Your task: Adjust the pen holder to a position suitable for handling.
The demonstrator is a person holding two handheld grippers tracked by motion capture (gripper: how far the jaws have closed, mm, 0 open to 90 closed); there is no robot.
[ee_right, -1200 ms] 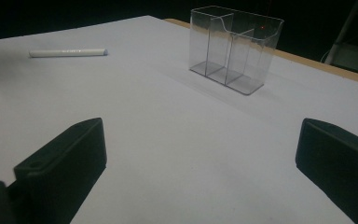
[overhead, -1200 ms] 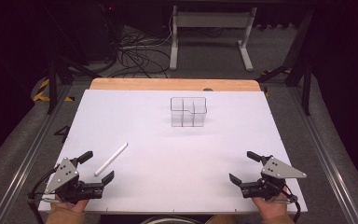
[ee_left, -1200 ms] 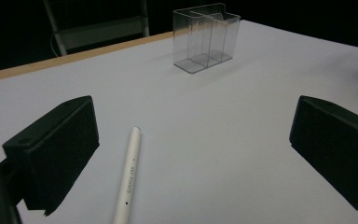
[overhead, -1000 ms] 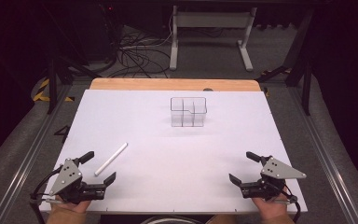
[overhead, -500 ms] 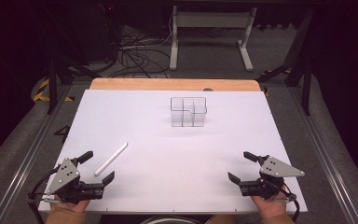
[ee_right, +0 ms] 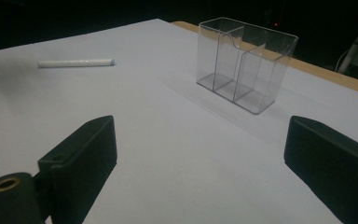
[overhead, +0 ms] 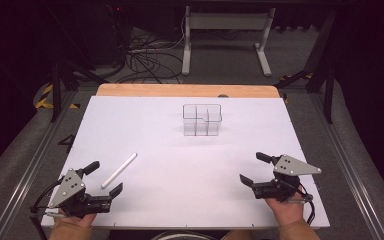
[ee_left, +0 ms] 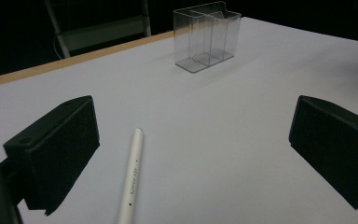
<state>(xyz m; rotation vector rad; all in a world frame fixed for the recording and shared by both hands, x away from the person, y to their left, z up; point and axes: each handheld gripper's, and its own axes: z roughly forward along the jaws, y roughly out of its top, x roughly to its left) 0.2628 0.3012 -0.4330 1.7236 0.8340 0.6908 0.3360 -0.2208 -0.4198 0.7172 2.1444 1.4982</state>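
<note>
Nothing looks started yet: the white pen (overhead: 119,170) lies flat on the white table (overhead: 180,140), well apart from the clear divided holder (overhead: 202,120), whose compartments stand empty. The left gripper (overhead: 102,178) sits low at the near left edge, jaws wide apart, the pen between them. The right gripper (overhead: 253,168) rests at the near right, jaws likewise apart, holding nothing.
</note>
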